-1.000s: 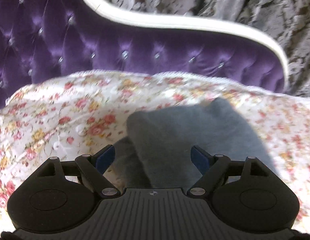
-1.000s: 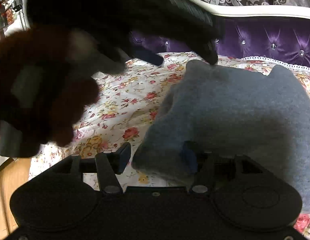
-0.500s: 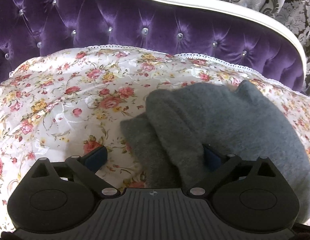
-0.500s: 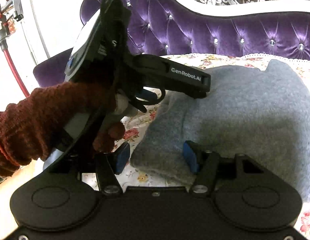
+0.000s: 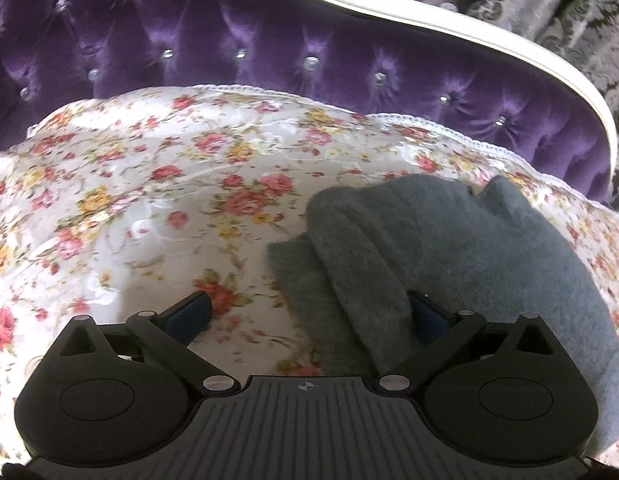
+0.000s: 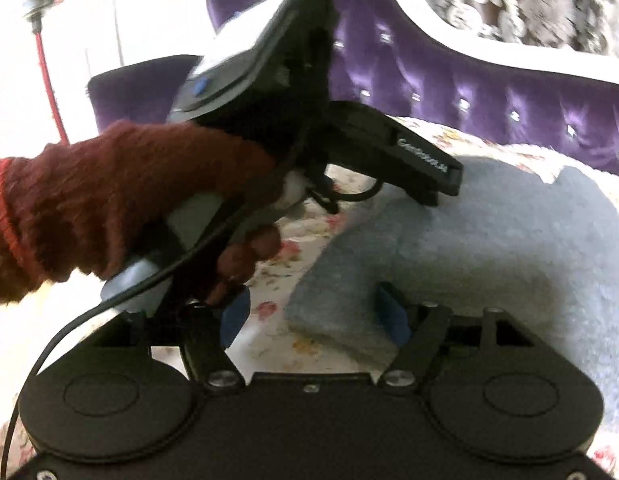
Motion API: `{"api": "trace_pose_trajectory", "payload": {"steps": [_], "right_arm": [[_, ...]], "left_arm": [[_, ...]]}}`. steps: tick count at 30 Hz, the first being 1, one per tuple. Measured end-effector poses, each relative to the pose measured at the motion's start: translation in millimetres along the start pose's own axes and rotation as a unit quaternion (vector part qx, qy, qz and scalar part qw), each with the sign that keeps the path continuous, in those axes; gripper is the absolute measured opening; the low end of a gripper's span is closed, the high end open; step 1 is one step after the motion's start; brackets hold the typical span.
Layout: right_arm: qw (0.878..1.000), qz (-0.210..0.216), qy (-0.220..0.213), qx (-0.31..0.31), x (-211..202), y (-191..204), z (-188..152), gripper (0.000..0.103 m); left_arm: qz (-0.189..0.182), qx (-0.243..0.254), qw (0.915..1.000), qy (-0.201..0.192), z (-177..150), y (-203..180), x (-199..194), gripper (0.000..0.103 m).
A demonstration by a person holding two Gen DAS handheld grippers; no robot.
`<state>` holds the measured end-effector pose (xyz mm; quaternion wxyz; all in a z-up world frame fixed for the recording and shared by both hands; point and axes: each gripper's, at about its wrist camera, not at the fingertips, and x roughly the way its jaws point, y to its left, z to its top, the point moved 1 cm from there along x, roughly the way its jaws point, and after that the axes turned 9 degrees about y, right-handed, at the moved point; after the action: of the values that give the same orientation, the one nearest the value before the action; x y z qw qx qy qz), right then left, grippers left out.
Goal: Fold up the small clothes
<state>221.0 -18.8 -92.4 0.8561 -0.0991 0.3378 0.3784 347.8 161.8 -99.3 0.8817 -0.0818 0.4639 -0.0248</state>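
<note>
Under your 2 grippers lies a floral bedspread (image 5: 157,184), white with red and yellow roses, covering the whole near surface. On it rests a grey knitted garment (image 5: 489,256), folded over itself so that a thick rolled edge sits on top of a flatter layer.

Your left gripper (image 5: 309,312) stands spread as wide as it goes. Its left blue pad is over bare bedspread, while its right pad is tucked against the far side of the garment's rolled edge, so the fold lies between the jaws without being pinched. In the right wrist view you see the same gripper (image 6: 429,184) from the side, held by your left hand (image 6: 149,200) in a dark red knitted glove, its tip down at the garment's upper edge, with a black cable (image 6: 109,304) trailing from it.

Your right gripper (image 6: 313,316) is opening: the garment's near corner (image 6: 341,308) sits between the pads, and the left pad stands clear of the cloth.

Beyond the bedspread's lace-trimmed edge rises a purple tufted headboard (image 5: 349,40) studded with crystal buttons and capped by a curved white frame (image 5: 469,36). Behind that hangs a grey damask-patterned curtain (image 5: 529,4). Far left in the right wrist view, the room is washed out bright, with a red cord (image 6: 47,76) hanging.
</note>
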Motion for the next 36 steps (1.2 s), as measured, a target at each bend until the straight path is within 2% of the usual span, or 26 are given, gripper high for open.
{"api": "trace_pose_trajectory", "payload": {"steps": [2,4,6,7,10,14,15,19,22,26,29,33,36], "right_arm": [[1.000,0.010,-0.005,-0.006,-6,2,-1,0.074],[1.000,0.021,-0.014,-0.005,-16,1,-2,0.072],[0.999,0.027,-0.022,-0.006,-30,1,-4,0.072],[0.999,0.029,-0.026,-0.006,-39,0,-5,0.072],[0.999,0.027,-0.031,0.006,-65,-9,-8,0.073],[0.996,0.022,-0.045,0.070,-94,-49,-7,0.078],[0.995,0.019,-0.047,0.088,-100,-58,-8,0.084],[0.986,0.013,-0.056,0.159,-114,-105,-9,0.088],[0.977,0.021,-0.053,0.206,-109,-135,-9,0.099],[0.960,0.044,-0.053,0.270,-95,-169,-16,0.101],[0.949,0.073,-0.045,0.303,-79,-187,-21,0.103],[0.936,0.103,-0.040,0.334,-57,-202,-23,0.103],[0.930,0.122,-0.033,0.346,-37,-212,-21,0.103]], "left_arm": [[0.012,-0.009,0.9999,0.000,1,5,-3,0.103],[0.046,-0.018,0.9987,-0.007,2,11,-7,0.102],[0.036,-0.032,0.9988,-0.011,1,21,-12,0.100],[0.029,-0.047,0.9984,-0.011,1,26,-17,0.095],[-0.004,-0.079,0.9967,-0.021,-5,32,-36,0.095],[-0.053,-0.075,0.9953,-0.029,-24,31,-64,0.095],[-0.070,-0.075,0.9944,-0.028,-28,28,-68,0.096],[-0.138,-0.061,0.9886,-0.002,-49,10,-72,0.096],[-0.164,-0.055,0.9848,0.021,-61,-1,-63,0.096],[-0.172,-0.057,0.9826,0.041,-69,-11,-44,0.097],[-0.167,-0.040,0.9848,0.026,-65,-19,-38,0.097],[-0.184,-0.046,0.9816,0.026,-57,-24,-30,0.098],[-0.189,-0.042,0.9807,0.025,-50,-32,-24,0.102]]}}
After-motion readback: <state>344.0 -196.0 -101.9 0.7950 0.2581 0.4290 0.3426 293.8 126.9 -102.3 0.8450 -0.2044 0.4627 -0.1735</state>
